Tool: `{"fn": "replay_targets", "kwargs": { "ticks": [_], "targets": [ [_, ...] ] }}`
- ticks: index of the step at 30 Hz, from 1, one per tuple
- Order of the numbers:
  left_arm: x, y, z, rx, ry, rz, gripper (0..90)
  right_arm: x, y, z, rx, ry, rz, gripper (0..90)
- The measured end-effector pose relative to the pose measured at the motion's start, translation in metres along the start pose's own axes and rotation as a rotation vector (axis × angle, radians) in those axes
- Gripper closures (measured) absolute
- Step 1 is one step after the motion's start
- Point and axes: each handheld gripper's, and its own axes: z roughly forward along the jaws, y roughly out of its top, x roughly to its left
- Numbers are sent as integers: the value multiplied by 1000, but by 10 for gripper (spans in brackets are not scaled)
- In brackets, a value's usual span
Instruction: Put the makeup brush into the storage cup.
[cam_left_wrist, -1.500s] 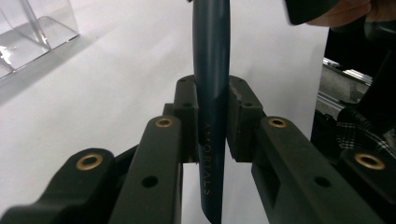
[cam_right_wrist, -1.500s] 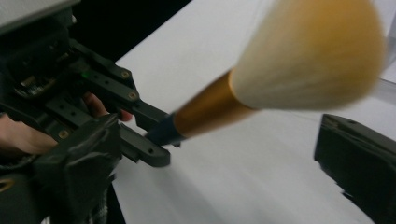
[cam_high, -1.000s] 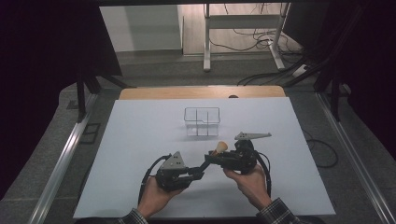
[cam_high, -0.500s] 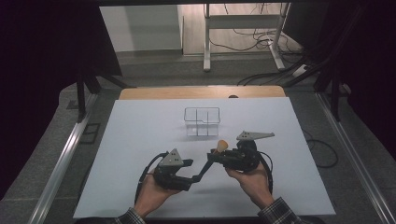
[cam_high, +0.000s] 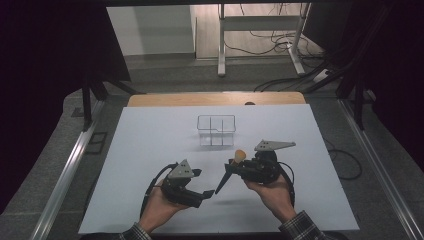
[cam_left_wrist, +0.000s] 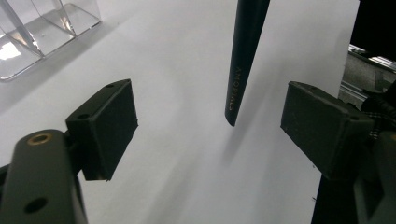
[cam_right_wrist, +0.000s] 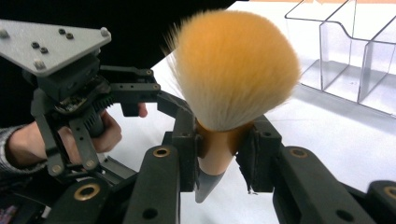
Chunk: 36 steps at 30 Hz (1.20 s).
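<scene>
Between the two pairs of tongs, above the white tabletop (cam_high: 150, 150), a makeup brush (cam_high: 231, 168) hung slantwise, its orange bristle head up near the right tongs (cam_high: 239, 165) and its dark tapered handle pointing down toward the left tongs (cam_high: 200, 182). The right tongs were clamped on the brush at its orange ferrule just below the bristles; in the right gripper view the brush (cam_right_wrist: 233, 79) stood upright between the black pads (cam_right_wrist: 187, 154), which pressed on it from both sides. The left tongs had just been opening and stood apart with nothing gripped; in the left gripper view the handle tip (cam_left_wrist: 236, 100) hung in the gap between the pads (cam_left_wrist: 109, 123), touching neither, closer to the right-hand one.

Both forearms entered from the bottom edge of the high view. The left hand (cam_high: 160, 207) held its tool low over the tabletop, pointing to the right. The right hand (cam_high: 270, 187) held its tool a little farther up the tabletop, pointing left. A clear plastic organiser (cam_high: 216, 130) with compartments stood beyond both hands, apart from them.

The lettering on the handle was too blurred to read. The brush's ferrule was partly covered by the right pads, and its handle was cut off below them in the right gripper view
</scene>
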Motion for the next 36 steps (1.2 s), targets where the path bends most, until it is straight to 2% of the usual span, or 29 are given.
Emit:
{"fn": "replay_targets", "kwargs": {
  "ticks": [22, 29, 32, 36],
  "targets": [
    [5, -6, -13, 45, 29, -8, 83, -1, 0, -5, 5, -34, -51, 695],
    [8, -12, -19, 63, 58, -12, 64, -3, -1, -8, 9, -50, -66, 695],
    [9, -15, -21, 75, 88, 3, 50, -2, -1, -9, 11, -57, -73, 695],
    [11, -19, -24, 87, 99, -5, 38, -2, -1, -9, 14, -73, -95, 695]
  ]
}}
